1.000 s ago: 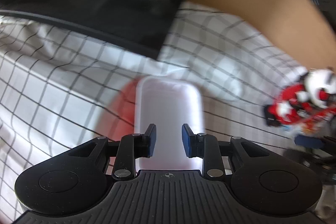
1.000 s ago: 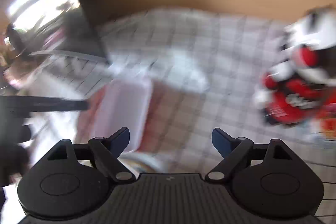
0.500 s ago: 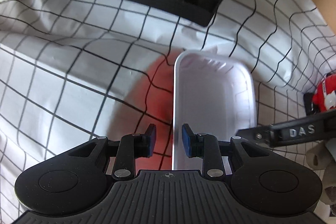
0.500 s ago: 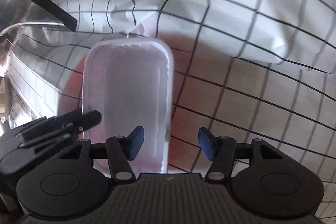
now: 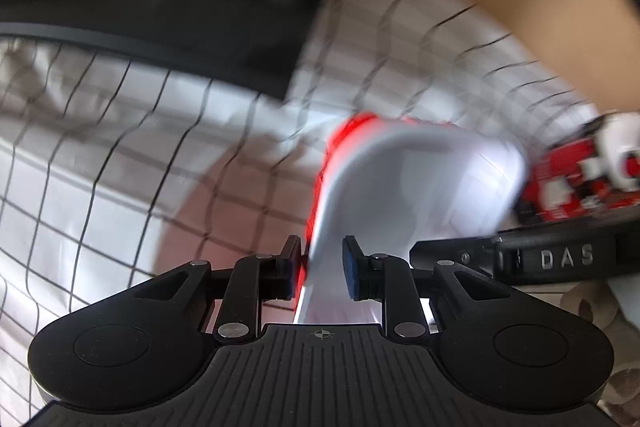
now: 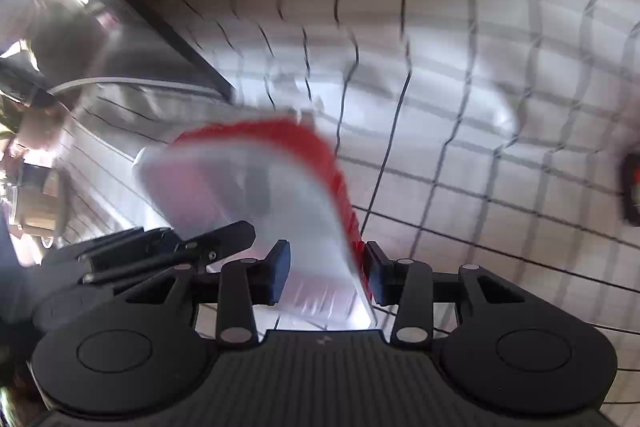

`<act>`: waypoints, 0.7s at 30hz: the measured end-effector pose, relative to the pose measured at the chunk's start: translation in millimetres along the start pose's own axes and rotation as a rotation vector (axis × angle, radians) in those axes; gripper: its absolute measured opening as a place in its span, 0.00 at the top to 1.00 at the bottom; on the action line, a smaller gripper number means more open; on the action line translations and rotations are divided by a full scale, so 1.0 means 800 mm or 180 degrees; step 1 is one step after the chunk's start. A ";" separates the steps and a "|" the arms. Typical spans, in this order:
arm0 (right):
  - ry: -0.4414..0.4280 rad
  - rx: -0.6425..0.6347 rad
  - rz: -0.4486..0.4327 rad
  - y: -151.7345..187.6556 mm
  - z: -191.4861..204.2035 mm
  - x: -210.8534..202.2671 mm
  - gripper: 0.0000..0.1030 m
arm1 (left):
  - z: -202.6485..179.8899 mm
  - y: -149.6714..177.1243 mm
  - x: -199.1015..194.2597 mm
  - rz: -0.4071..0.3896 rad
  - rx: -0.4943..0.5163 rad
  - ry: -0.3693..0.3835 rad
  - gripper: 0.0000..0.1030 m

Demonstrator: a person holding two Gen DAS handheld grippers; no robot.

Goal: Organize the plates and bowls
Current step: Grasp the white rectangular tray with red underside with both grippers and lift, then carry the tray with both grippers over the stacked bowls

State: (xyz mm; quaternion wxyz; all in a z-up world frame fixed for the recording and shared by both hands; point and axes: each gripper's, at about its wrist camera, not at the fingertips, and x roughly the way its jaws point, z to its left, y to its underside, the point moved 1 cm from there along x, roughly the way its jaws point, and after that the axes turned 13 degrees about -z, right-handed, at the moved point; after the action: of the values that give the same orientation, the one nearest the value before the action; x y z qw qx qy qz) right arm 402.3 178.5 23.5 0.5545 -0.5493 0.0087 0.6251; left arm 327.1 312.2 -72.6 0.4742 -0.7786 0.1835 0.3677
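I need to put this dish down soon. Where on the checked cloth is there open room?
Bare checked cloth lies left of the white dish, below the black panel, and right of the dish in the right wrist view. It is crowded by the red-and-white toy.

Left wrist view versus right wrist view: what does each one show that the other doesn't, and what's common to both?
Only the left wrist view shows the red-and-white toy and paper rolls at right. Only the right wrist view shows the white cable and bright clutter at left. Both show the white tray with a red underside straddled along opposite long edges by the left gripper and right gripper, plus the checked cloth.
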 end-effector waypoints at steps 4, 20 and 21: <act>0.0032 -0.0115 -0.0361 0.009 0.002 -0.079 0.60 | -0.050 -0.016 -0.051 -0.0226 0.0207 0.0140 0.76; -0.0102 0.0027 -0.0613 0.057 -0.019 -0.193 0.60 | -0.126 -0.018 -0.152 -0.0180 0.0642 0.0298 0.76; -0.0115 0.0011 -0.0608 0.059 -0.017 -0.192 0.59 | -0.127 -0.015 -0.155 -0.0149 0.0649 0.0296 0.76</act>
State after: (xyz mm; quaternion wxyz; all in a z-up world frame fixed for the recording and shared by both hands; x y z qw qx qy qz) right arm 344.8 46.5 96.7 0.6126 -0.5353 -0.0528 0.5792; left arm 292.7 221.8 55.9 0.5504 -0.7466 0.2235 0.2994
